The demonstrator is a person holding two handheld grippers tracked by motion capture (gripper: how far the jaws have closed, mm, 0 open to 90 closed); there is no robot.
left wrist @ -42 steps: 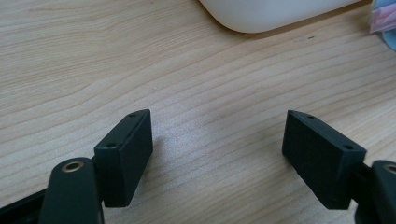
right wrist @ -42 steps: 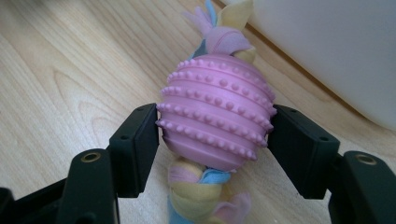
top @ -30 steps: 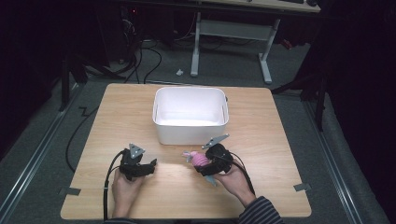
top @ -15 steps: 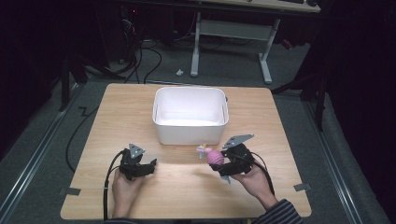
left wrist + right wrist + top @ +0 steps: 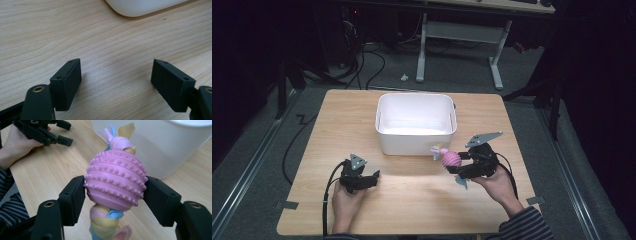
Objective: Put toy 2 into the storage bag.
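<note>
Between the right gripper's [image 5: 115, 192] jaws sits a pink knobbed ball toy [image 5: 115, 182], clamped on both sides, with braided pastel cloth running through it and sticking out above and below. On the high view this gripper [image 5: 460, 165] holds the toy [image 5: 450, 158] above the table [image 5: 412, 200], just in front of the white bin [image 5: 416, 123]. The left gripper [image 5: 116, 75] rests low over bare wood, jaws wide apart, nothing between them; it lies well apart from the toy, at the table's near left [image 5: 362, 179].
</note>
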